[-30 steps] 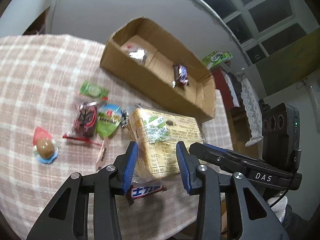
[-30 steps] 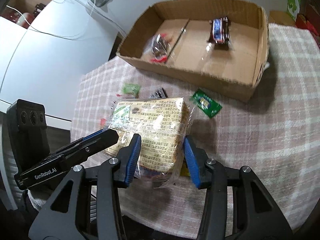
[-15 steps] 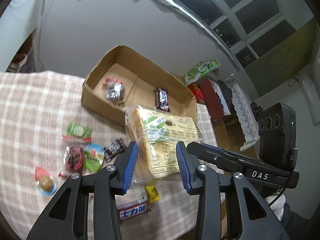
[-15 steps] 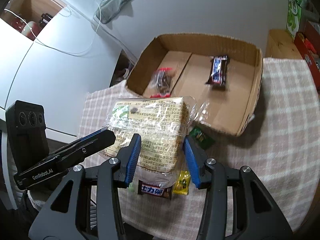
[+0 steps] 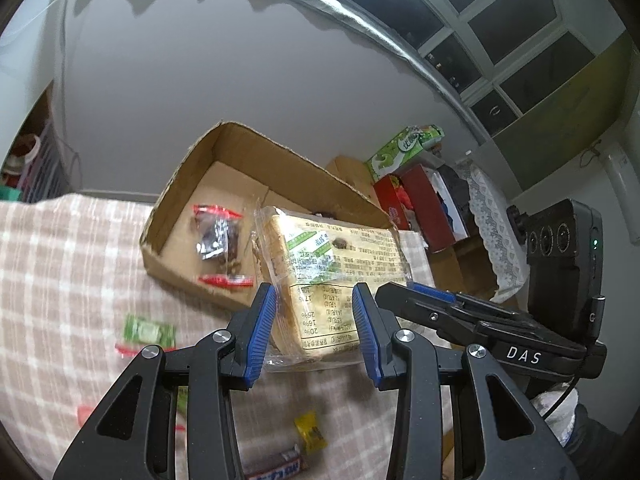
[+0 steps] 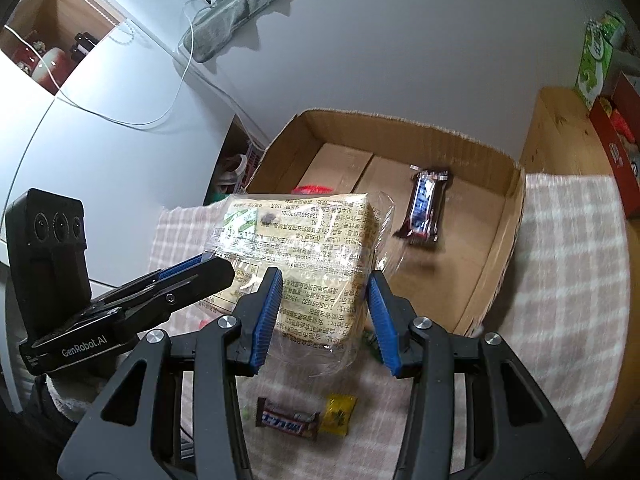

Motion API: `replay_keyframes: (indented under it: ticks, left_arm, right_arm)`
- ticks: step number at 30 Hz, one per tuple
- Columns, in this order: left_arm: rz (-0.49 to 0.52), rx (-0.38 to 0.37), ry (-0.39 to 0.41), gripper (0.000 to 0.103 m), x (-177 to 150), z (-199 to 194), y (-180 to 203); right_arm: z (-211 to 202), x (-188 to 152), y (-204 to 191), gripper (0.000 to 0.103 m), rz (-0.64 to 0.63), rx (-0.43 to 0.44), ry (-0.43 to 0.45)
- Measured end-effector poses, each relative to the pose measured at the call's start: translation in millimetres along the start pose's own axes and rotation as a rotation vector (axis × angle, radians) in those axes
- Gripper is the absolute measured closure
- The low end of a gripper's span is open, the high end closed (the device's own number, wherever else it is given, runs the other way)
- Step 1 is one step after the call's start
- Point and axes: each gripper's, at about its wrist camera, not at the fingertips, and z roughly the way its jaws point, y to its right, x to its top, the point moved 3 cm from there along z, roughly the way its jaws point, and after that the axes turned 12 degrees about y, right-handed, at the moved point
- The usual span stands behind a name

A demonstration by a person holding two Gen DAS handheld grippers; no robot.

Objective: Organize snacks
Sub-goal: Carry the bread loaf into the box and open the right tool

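Both grippers hold one clear-wrapped bread loaf [image 5: 332,276], also in the right wrist view [image 6: 304,248], lifted above the checked tablecloth near the open cardboard box [image 5: 224,148]. My left gripper [image 5: 314,334] is shut on one end, my right gripper [image 6: 322,318] on the other. The box [image 6: 508,216] holds a dark chocolate bar [image 6: 424,208] and a red-ended snack pack [image 5: 218,240]. The loaf's far end overlaps the box's near wall.
Loose on the cloth: a green packet [image 5: 148,332], a yellow candy [image 6: 339,416], a chocolate bar [image 6: 288,424]. Red and green boxes [image 5: 408,168] stand on wooden furniture beyond the table. A white cabinet [image 6: 100,140] is at left.
Both grippers have lifted the loaf off the cloth and carried it toward the box; the box now looks nearer and the loose snacks lie lower in view.
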Motion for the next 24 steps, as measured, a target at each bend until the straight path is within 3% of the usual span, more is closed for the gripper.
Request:
replay_keyframes:
  ticks: [10,24]
  left_arm:
    - [0.02,0.025,-0.016,0.066,14,24,-6]
    - [0.05,0.074,-0.019,0.066,16,28,-20]
  right_arm:
    - [24,24,7,0.057,-0.032,-0.024,-0.01]
    - [45,18,23,0.057,-0.043,-0.09,-0.052]
